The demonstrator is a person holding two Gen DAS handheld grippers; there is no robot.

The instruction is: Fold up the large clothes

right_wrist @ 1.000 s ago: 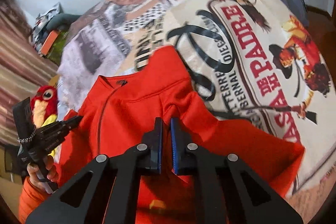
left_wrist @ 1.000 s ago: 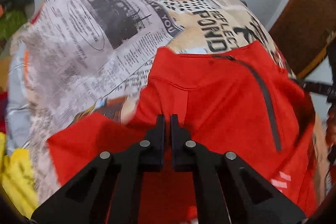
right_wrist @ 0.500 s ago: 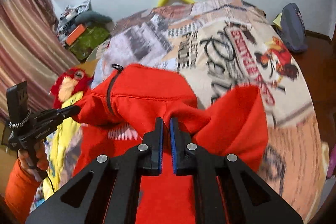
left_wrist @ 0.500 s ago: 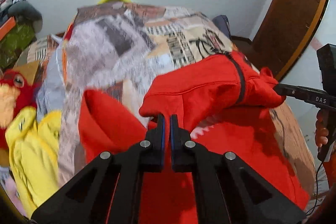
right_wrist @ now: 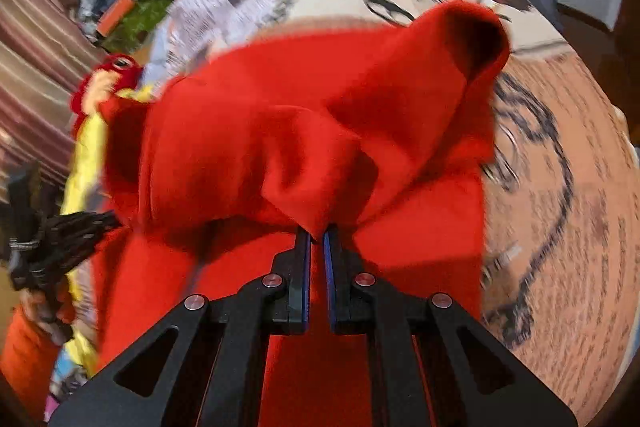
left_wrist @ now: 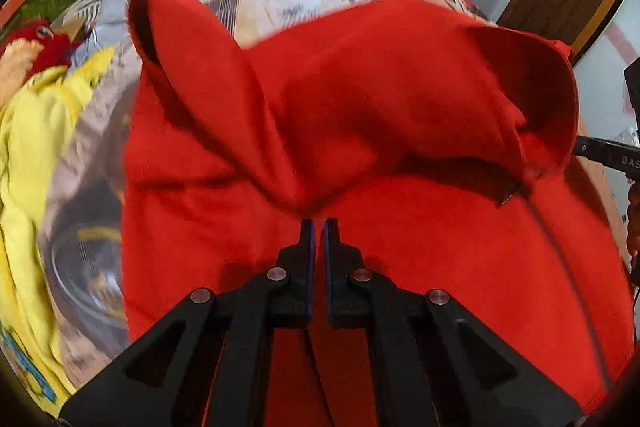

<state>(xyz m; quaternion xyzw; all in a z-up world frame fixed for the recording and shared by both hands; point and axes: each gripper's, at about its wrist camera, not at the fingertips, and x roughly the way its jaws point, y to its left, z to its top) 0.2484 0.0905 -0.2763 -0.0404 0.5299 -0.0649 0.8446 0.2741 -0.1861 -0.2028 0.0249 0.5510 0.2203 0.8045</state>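
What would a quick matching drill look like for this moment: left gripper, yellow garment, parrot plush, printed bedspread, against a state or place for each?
Things:
1. left gripper
2. yellow garment
3. parrot plush
4. printed bedspread

States or places:
A. lies under the red garment
B. heaped at the bed's left edge
C. shut on red cloth
D. red head beyond the yellow heap

Pairs: 1-C, 2-B, 3-D, 4-A
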